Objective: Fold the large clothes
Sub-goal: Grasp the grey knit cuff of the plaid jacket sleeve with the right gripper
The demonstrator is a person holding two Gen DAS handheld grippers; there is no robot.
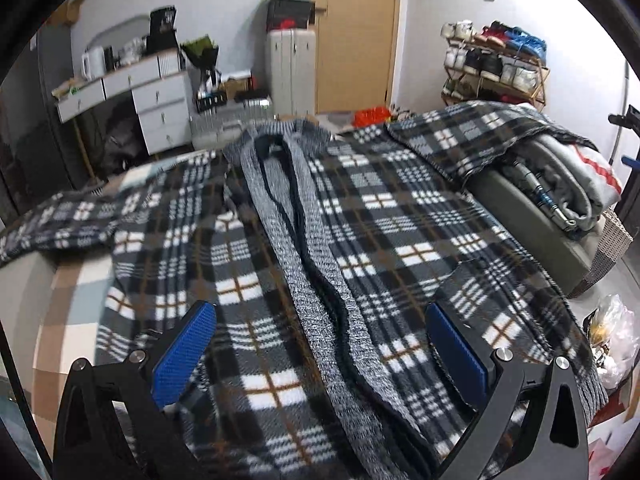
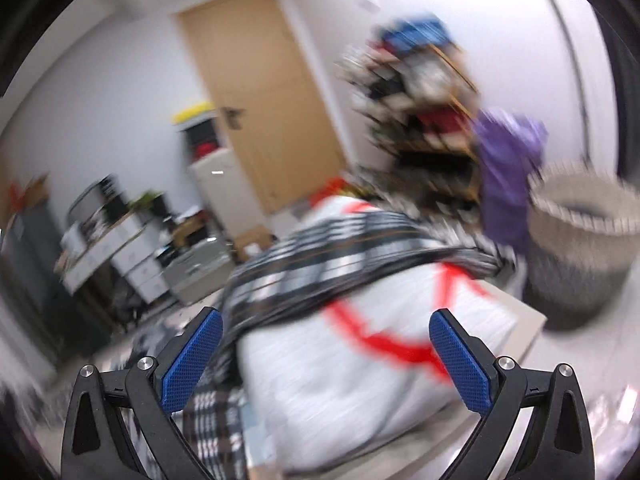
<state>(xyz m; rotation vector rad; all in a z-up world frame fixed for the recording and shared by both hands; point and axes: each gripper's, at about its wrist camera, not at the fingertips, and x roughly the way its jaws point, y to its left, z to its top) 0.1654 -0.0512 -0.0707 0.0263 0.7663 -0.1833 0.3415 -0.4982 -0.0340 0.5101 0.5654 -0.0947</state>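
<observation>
A large plaid fleece garment [image 1: 240, 248] in black, grey and white lies spread front-up on the bed, its grey knit front bands [image 1: 316, 280] running down the middle. Its right sleeve [image 1: 480, 140] drapes over a bundle at the right. My left gripper [image 1: 320, 356] is open and empty just above the garment's lower part. In the blurred right wrist view, my right gripper [image 2: 326, 360] is open and empty, facing a white bundle with red marks [image 2: 380, 340] that has plaid cloth [image 2: 340, 248] lying over it.
A checked bedsheet [image 1: 72, 320] shows at the left. A rolled grey quilt [image 1: 568, 188] lies at the bed's right. A white desk [image 1: 132, 92], a suitcase [image 1: 290, 68], a door [image 1: 352, 32] and a shoe rack [image 1: 496, 64] stand behind. A woven basket [image 2: 580, 240] and purple cloth [image 2: 508, 168] are at the right.
</observation>
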